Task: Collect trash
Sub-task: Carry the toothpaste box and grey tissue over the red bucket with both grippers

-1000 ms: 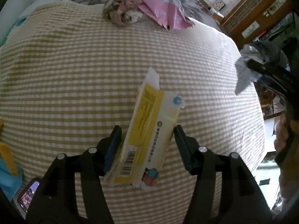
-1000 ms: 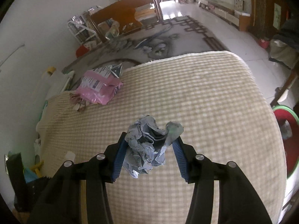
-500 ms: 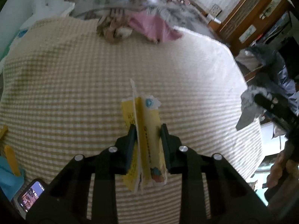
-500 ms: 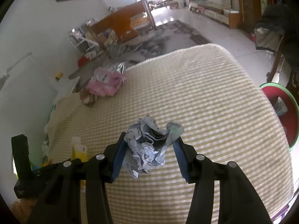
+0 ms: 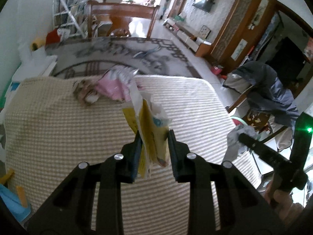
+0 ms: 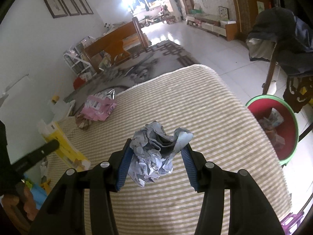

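Note:
My left gripper (image 5: 153, 136) is shut on a flattened yellow and white carton (image 5: 150, 129) and holds it above the checked tablecloth (image 5: 58, 125). The carton also shows at the left of the right wrist view (image 6: 64, 146). My right gripper (image 6: 157, 146) is shut on a crumpled grey paper ball (image 6: 154, 152), lifted over the table; it shows at the right of the left wrist view (image 5: 237, 139). A pink wrapper (image 6: 98, 107) and a brown crumpled scrap (image 6: 84, 122) lie at the table's far left corner.
A red bin with a green rim (image 6: 277, 125), with trash inside, stands on the floor just past the table's right edge. A chair draped with dark clothes (image 6: 283, 45) is behind it. A patterned rug (image 6: 148, 66) lies beyond the table.
The left gripper has closed on the carton and lifted it off the cloth, tilting upward. The right gripper has risen with the paper ball, bringing the red bin into fuller view.

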A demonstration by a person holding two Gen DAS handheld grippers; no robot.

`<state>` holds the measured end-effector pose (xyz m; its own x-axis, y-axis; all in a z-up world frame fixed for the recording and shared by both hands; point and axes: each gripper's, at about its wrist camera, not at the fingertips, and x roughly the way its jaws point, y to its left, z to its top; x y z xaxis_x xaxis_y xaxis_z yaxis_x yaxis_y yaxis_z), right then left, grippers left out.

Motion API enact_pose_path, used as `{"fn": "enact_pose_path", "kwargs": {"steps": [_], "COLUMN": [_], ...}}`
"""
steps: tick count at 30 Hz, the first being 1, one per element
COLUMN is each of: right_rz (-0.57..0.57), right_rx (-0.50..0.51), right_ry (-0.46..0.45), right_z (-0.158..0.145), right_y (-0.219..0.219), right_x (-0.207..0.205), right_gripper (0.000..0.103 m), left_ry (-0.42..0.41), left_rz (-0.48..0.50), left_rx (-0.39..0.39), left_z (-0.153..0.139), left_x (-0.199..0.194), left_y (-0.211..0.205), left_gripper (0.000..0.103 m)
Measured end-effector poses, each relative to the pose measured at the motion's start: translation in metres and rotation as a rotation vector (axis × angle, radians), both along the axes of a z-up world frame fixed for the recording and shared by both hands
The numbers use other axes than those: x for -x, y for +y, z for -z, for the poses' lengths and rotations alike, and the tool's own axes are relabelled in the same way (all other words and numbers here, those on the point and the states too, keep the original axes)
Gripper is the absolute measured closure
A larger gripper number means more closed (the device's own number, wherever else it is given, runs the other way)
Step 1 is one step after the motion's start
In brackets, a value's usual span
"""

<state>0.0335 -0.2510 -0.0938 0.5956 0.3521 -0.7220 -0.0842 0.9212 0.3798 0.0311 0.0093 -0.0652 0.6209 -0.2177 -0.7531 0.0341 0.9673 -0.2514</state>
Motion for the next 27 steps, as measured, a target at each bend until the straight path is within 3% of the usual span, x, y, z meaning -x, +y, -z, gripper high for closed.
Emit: {"fn": "enact_pose_path", "kwargs": {"steps": [14,27], "right_rz": [0.066,0.044], "right_rx": [-0.009,-0.006], "right_ry": [0.024,0.024], "right_z": [0.009,0.013], "right_y": [-0.069,-0.117], "right_x": [-0.004,-0.027], "right_gripper": [0.054,0.054], "left_ry": [-0.030,-0.020], "left_rz": [0.054,0.045], "left_rx": [0.001,-0.007], "left_z": [-0.015,-0.013], "left_x": [-0.011,-0.026], "left_y": [-0.066,-0.120], "left_gripper": [0.077,0.077]}}
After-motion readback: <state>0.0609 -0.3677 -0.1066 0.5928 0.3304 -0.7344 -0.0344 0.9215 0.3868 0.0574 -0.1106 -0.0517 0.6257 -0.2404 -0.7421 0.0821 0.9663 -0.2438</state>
